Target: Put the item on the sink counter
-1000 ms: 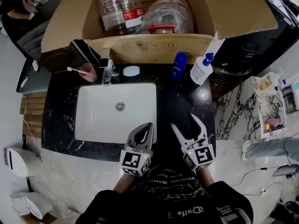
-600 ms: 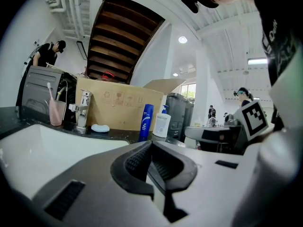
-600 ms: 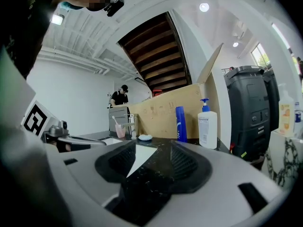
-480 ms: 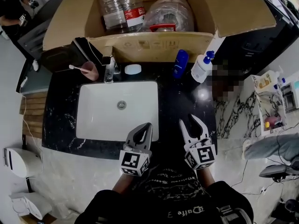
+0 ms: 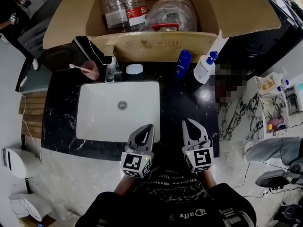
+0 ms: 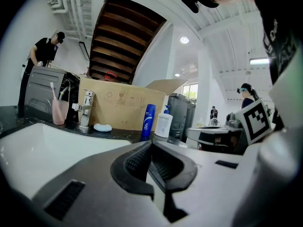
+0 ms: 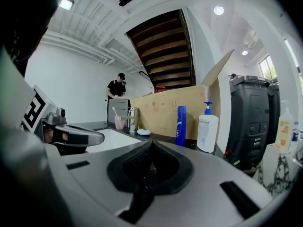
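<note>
Two grippers side by side at the near edge of the sink counter (image 5: pixel 182 103), both pointing toward the back. On the person's left, left gripper (image 5: pixel 150 126): tip over the front rim of the white sink (image 5: pixel 99 119), jaws pressed flat together, nothing between the pads. On the right, right gripper (image 5: pixel 186 123): over bare black marble just right of the basin, jaws just now closing and already tip to tip, with nothing caught in them. Empty on both sides, then.

As for the item, cannot tell which one counts, but everything loose already stands on the counter, well apart from both grippers. At the back right, blue bottle (image 5: pixel 182 63) upright, with white pump bottle (image 5: pixel 203 70) near it, further right, also upright. Just right of the faucet (image 5: pixel 110 70), a pale soap bar (image 5: pixel 134 69); left of the faucet, a pink cup (image 5: pixel 90 70) with a toothbrush sticking out.

Behind all that, an open cardboard box (image 5: pixel 156 46) against the back edge of the counter, a large clear water jug (image 5: pixel 120 6) inside.
</note>
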`<action>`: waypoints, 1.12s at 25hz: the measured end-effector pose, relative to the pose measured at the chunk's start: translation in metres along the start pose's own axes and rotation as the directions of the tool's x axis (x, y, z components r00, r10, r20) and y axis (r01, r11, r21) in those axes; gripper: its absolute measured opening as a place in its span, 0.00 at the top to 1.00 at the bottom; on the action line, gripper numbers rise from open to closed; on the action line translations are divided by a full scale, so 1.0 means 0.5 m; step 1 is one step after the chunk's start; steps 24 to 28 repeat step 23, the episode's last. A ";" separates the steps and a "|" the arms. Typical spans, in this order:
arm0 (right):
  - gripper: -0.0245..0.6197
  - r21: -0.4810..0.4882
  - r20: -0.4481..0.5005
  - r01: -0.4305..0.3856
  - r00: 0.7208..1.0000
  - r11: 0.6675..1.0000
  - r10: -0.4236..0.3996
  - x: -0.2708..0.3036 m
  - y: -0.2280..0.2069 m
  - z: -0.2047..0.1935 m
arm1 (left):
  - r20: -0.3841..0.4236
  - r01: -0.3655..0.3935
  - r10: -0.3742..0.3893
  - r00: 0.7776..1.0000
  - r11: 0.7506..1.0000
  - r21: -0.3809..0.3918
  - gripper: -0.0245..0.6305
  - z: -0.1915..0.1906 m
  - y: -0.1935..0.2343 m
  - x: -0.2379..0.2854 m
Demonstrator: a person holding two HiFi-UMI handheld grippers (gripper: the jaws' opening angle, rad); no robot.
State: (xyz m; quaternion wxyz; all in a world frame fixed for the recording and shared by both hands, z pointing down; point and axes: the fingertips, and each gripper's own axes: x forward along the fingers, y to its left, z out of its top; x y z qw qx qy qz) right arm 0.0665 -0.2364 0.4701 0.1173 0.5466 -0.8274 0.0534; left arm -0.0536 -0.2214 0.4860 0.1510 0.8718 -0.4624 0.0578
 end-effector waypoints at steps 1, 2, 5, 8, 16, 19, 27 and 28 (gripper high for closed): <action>0.96 0.000 -0.001 -0.002 1.000 1.000 0.002 0.001 0.000 -0.002 | 0.000 -0.001 0.001 1.000 1.000 0.000 0.95 0.001 0.001 0.001; 0.96 -0.001 -0.002 -0.001 1.000 1.000 0.001 0.002 -0.001 -0.002 | 0.001 -0.002 0.002 1.000 1.000 0.001 0.95 0.001 0.002 0.001; 0.96 -0.008 -0.007 0.003 1.000 1.000 -0.003 0.005 -0.001 0.001 | 0.001 -0.010 0.010 1.000 1.000 0.000 0.95 0.000 0.006 0.000; 0.96 -0.018 -0.016 0.003 1.000 1.000 -0.003 0.006 -0.005 -0.001 | 0.003 -0.030 0.030 1.000 1.000 -0.005 0.95 0.001 0.017 -0.001; 0.96 -0.021 -0.018 0.000 1.000 1.000 0.000 0.012 -0.022 -0.010 | 0.006 -0.071 0.071 0.997 0.997 -0.008 0.95 0.003 0.040 -0.001; 0.96 -0.024 -0.021 -0.004 1.000 1.000 0.003 0.016 -0.024 -0.013 | 0.006 -0.074 0.074 0.997 0.997 -0.011 0.95 0.002 0.040 0.003; 0.96 -0.031 -0.022 -0.013 1.000 0.999 0.012 0.023 -0.025 -0.014 | 0.008 -0.084 0.084 0.996 0.996 -0.013 0.95 0.003 0.044 0.006; 0.96 -0.031 -0.022 -0.013 1.000 0.999 0.012 0.023 -0.025 -0.014 | 0.008 -0.084 0.084 0.996 0.996 -0.013 0.95 0.003 0.044 0.006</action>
